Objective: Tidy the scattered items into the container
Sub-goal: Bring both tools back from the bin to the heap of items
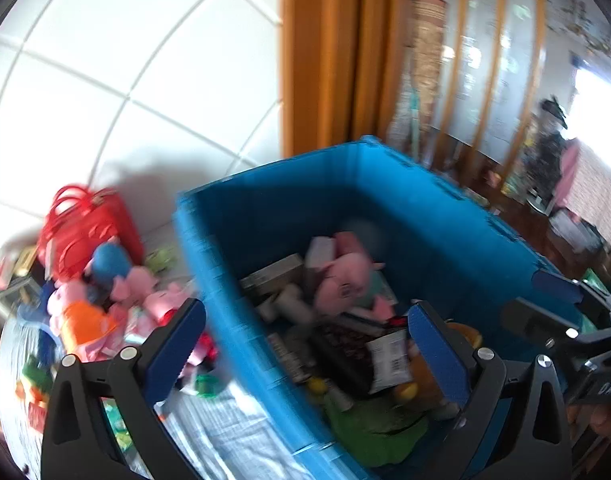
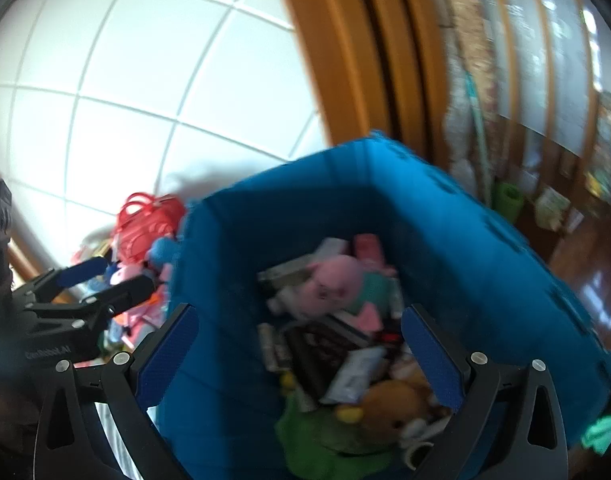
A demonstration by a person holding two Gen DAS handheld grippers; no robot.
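The blue container [image 2: 445, 248] is stuffed: pink pig plush [image 2: 333, 284] on top, boxes underneath. Both tools, left [image 1: 305, 356] and right [image 2: 301, 360], gape wide, gripping nothing.

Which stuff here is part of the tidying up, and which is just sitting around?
Part of the job:
- blue bin
- pink pig plush already in it
- toy pile beside the bin
- red basket

Just around:
- orange curtain
- white tiled wall
- wooden floor
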